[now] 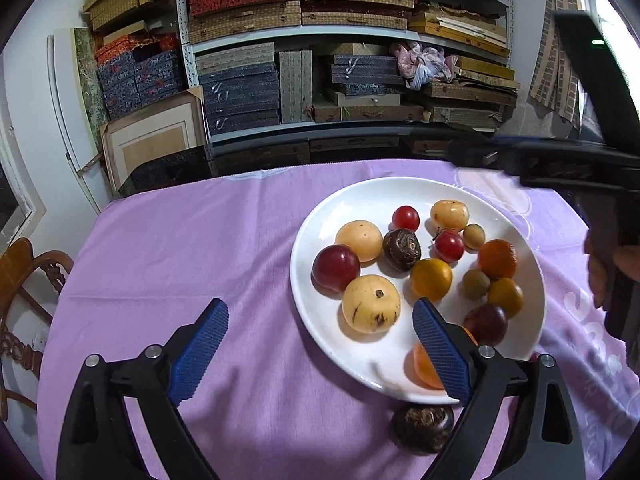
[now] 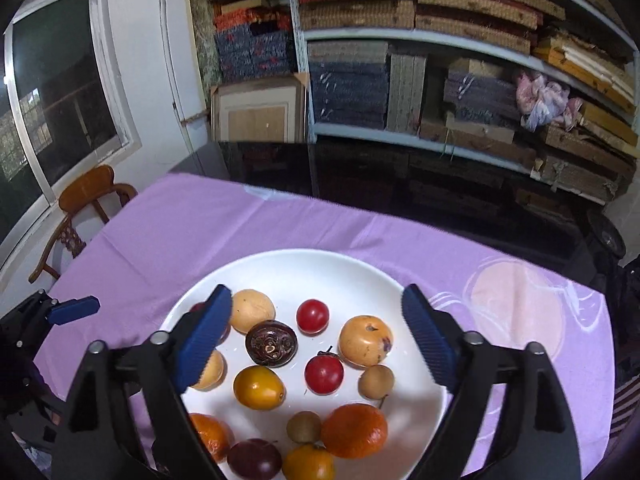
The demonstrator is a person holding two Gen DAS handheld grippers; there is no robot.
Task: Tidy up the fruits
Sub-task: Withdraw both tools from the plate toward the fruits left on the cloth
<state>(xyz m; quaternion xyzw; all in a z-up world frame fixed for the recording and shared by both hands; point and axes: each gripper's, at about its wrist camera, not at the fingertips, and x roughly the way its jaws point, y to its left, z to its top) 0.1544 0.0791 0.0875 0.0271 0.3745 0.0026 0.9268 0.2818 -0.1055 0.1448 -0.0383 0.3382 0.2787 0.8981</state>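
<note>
A dark chestnut [image 1: 423, 428] lay off the plate [image 1: 320, 236], on the purple cloth [image 1: 200, 248] just under my left claw [image 1: 320, 354], whose jaws stood wide and empty. My right claw [image 2: 316, 340], equally wide, hung over the plate's fruit. I judged the stray came next: drop, close, lift it in. Shelves [image 2: 440, 40] of boxes stood beyond.

The plate [image 2: 280, 268] is glossy white ceramic on a matt purple cloth [image 1: 180, 240]. At its 12 o'clock a cherry tomato [image 2: 312, 315] shines smooth; the water chestnut [image 2: 271, 343] looks dark and rough. Gripper pads [image 1: 200, 352] are ribbed blue rubber on matt black plastic.
</note>
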